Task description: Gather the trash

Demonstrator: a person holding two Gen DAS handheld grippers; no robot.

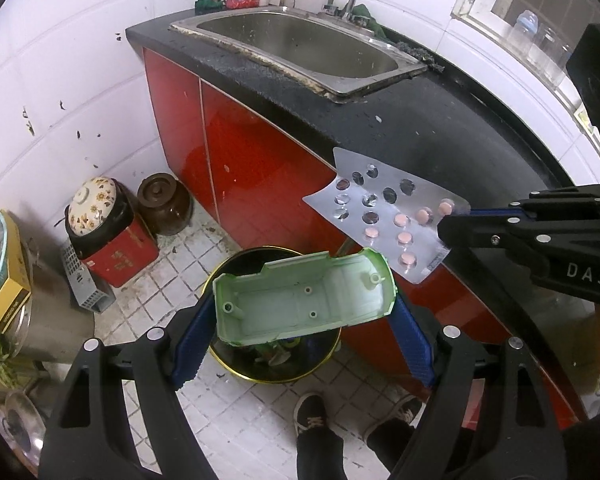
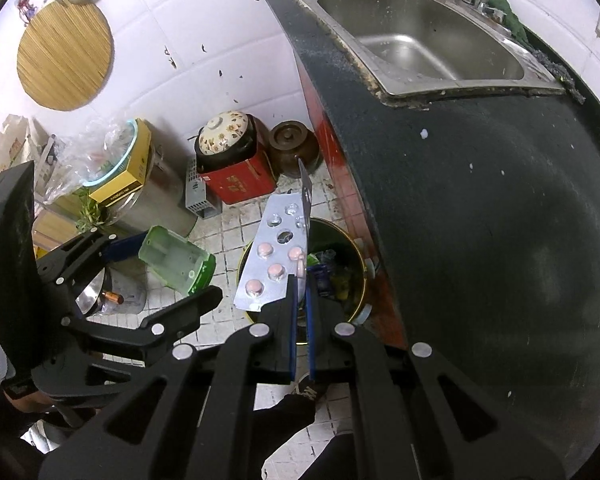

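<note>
The left gripper (image 1: 304, 312) holds a pale green plastic toy car shell (image 1: 300, 300) between its blue fingers (image 1: 188, 348), which stand wide apart and press on the two ends of the shell. The shell lies with its hollow underside facing the camera, directly above a round black trash bin (image 1: 236, 364) with a gold rim that stands on the tiled floor (image 1: 172, 272) against the red cabinet front (image 1: 252, 160). Some trash already lies inside the bin.

The right gripper (image 2: 300, 280) has its fingers (image 2: 292, 320) closed tight on one corner of a silver blister pack (image 2: 276, 252), which still carries several pink tablets (image 2: 277, 270) while other pockets are empty. The pack is folded along its length and hangs over the bin's opening, near the worktop edge.

The dark worktop (image 2: 480, 200) carries a steel sink (image 2: 420, 40) at its far end. On the floor in the corner stand a red box (image 1: 120, 256) bearing a flowered lid (image 1: 92, 210) and a brown lidded jar (image 1: 162, 204). The person's dark shoes (image 1: 310, 412) show below the bin.
</note>
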